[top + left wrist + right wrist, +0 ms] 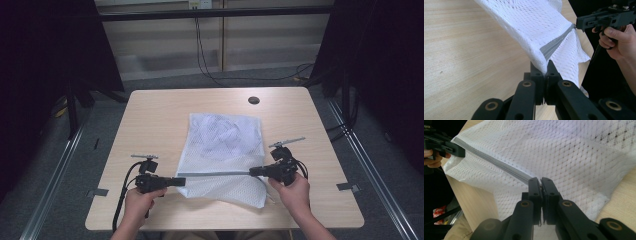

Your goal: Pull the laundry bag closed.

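the grey zipper (214,173) ran flat across the lower middle of the mesh bag (222,145), pinched tight at its ends by the left gripper (181,181) and right gripper (251,171)

Left tool (546,67) jaws clamped on white mesh bag (534,27) at the near end of its grey zipper strip (554,45). Strip runs taut to right tool (584,23), held by a hand (621,41). Wooden table (461,55) below.

I see a light wooden table (150,120) with a dark round hole (253,100), and black cables (202,55) behind.
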`<state>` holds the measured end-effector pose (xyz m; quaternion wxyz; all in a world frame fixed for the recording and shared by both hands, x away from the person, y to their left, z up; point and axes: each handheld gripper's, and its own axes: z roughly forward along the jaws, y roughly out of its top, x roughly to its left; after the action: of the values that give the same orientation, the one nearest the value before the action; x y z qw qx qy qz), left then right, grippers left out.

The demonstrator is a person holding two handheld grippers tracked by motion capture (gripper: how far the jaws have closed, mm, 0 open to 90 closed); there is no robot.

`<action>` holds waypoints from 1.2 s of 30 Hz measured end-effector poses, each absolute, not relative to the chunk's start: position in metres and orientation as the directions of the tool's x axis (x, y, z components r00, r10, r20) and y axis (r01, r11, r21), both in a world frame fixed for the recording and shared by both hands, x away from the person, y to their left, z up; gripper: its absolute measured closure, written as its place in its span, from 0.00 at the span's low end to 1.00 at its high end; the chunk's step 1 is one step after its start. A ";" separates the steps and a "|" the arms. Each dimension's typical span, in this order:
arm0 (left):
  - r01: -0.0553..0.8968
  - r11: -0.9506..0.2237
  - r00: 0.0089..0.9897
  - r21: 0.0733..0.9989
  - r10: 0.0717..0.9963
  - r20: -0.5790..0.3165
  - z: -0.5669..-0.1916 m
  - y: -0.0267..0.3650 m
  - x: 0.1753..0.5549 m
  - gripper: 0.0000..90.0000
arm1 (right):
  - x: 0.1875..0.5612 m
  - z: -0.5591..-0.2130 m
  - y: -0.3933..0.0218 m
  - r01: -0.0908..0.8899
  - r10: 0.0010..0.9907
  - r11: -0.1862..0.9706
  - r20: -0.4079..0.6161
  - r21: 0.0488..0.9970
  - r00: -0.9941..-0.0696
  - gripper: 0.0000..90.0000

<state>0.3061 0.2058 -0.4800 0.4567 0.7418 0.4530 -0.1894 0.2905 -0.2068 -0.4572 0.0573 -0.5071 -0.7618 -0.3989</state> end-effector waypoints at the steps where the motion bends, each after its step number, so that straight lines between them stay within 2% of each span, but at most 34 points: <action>1: 0.846 -0.169 0.516 0.505 0.500 -0.696 -0.480 0.206 0.306 0.98 | 0.290 -0.457 -0.207 0.820 0.728 0.166 0.493 0.547 -0.477 0.96; 36: 0.837 -0.182 0.529 0.516 0.508 -0.680 -0.480 0.208 0.306 0.99 | 0.280 -0.454 -0.242 0.831 0.774 0.119 0.473 0.543 -0.420 0.97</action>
<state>0.3059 0.2079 -0.4799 0.4542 0.7472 0.4499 -0.1812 0.2795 -0.2418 -0.4537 0.0366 -0.5371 -0.7473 -0.3896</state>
